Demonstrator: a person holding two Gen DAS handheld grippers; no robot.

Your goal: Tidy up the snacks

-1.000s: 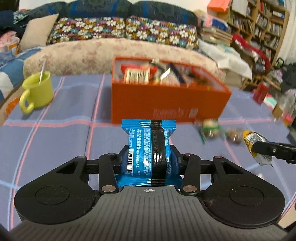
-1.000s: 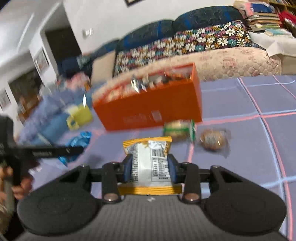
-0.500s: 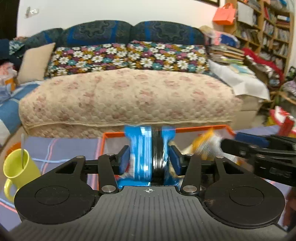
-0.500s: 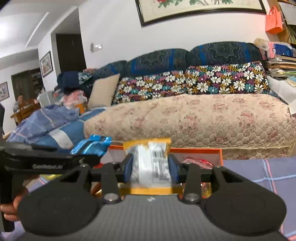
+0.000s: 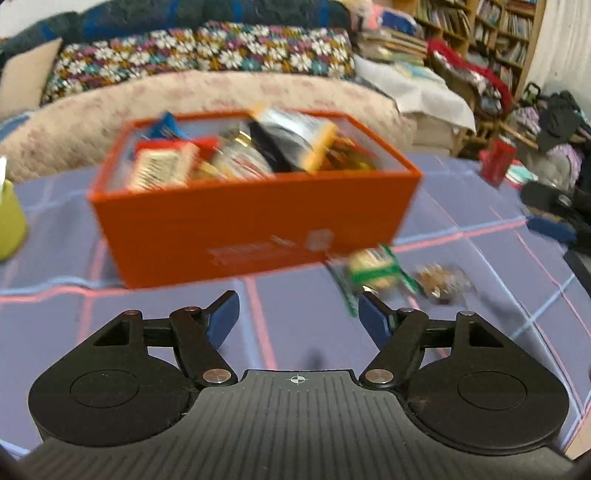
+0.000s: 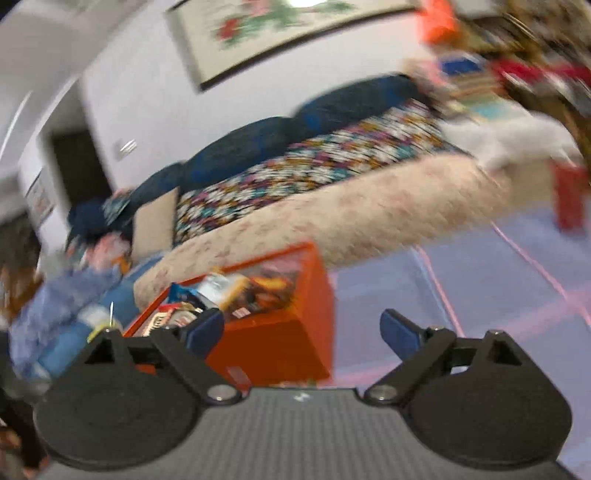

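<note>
Left wrist view: the left tool (image 5: 298, 315) is wide and empty. The orange box (image 5: 255, 225) full of snacks sits mid-frame. The right tool (image 6: 302, 334) is wide too, holding nothing.

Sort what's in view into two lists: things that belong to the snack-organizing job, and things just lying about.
Part of the job:
- orange box, already holding packets
- green-wrapped snack on the tablecloth
- clear-wrapped snack beside it
- left gripper, open and empty
- right gripper, open and empty

Just lying about:
- yellow-green mug
- red can
- sofa
- bookshelf
</note>
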